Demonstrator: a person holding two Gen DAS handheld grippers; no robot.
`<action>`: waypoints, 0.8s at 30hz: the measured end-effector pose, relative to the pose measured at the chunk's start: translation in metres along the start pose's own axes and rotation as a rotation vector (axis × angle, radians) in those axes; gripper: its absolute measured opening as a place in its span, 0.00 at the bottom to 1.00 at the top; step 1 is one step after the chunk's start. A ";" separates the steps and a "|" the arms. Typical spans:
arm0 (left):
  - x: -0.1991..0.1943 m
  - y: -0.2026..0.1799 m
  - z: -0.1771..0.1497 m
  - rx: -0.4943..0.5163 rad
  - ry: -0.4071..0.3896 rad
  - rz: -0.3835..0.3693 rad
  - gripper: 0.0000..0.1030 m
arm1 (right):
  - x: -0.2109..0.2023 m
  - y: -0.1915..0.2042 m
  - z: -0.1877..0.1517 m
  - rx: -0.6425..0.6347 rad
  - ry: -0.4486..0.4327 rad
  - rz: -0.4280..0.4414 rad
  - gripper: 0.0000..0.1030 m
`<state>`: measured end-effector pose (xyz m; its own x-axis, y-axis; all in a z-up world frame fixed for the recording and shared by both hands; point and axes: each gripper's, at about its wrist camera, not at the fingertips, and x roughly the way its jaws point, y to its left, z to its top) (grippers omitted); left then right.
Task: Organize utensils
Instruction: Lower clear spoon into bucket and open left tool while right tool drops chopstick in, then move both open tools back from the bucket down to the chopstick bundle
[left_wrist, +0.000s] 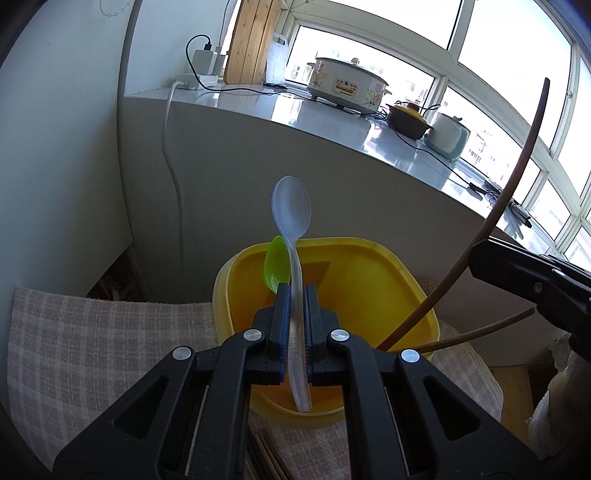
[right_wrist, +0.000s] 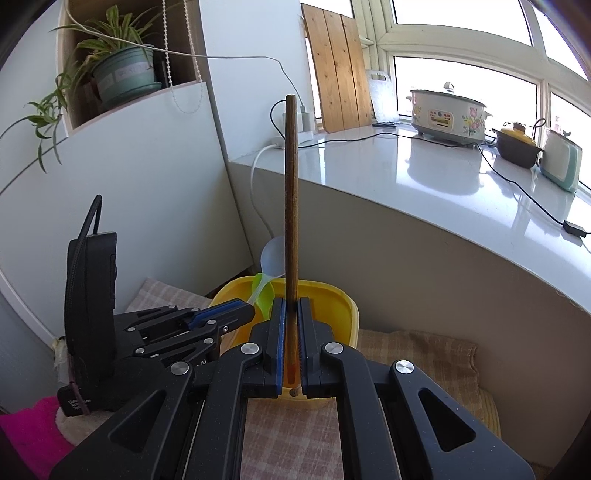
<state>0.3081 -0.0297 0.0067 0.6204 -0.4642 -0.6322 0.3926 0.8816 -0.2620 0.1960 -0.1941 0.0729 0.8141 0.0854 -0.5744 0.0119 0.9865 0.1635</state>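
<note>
**Operator:** Translucent plastic, clamped dead centre: my left gripper (left_wrist: 293, 295) is clenched on the clear spoon (left_wrist: 291, 210), pads pinching the handle partway along, bowl end pointing up and away from me, tail end hanging out behind the jaws toward the camera.

**Desk:** And the other hand?

**Operator:** My right gripper (right_wrist: 291, 306) is clenched on a wooden chopstick (right_wrist: 290, 206), gripped near its lower end, the rest standing up in front of the lens.

**Desk:** Where does the bin sit from there?

**Operator:** Directly ahead of and below both sets of fingers. The yellow tub (left_wrist: 369, 251) rests on the checked cloth (left_wrist: 92, 332), with a green spoon (left_wrist: 275, 262) already leaning inside against the far-left wall. In the left view, a second chopstick (left_wrist: 480, 330) slants over the tub's near-right rim.

**Desk:** What does the drop turn on?

**Operator:** Long axis. Both pieces run in line with their grippers, tips outward over the tub. I judge the left hand is nearer the tub's left wall, the right hand nearer its right side; each would need to tilt forward and down to drop its piece inside.
</note>
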 end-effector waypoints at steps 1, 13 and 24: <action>0.002 0.001 0.001 -0.004 0.007 -0.003 0.03 | -0.001 0.000 0.000 0.000 -0.001 0.000 0.04; 0.013 -0.003 0.008 -0.005 0.069 -0.009 0.04 | 0.003 -0.003 0.000 0.023 0.012 0.011 0.05; 0.001 -0.006 0.010 -0.006 0.036 -0.005 0.29 | -0.006 -0.007 0.003 0.041 -0.017 -0.004 0.35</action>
<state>0.3131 -0.0364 0.0157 0.5935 -0.4654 -0.6566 0.3917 0.8797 -0.2696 0.1931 -0.2017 0.0779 0.8237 0.0784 -0.5616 0.0391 0.9802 0.1941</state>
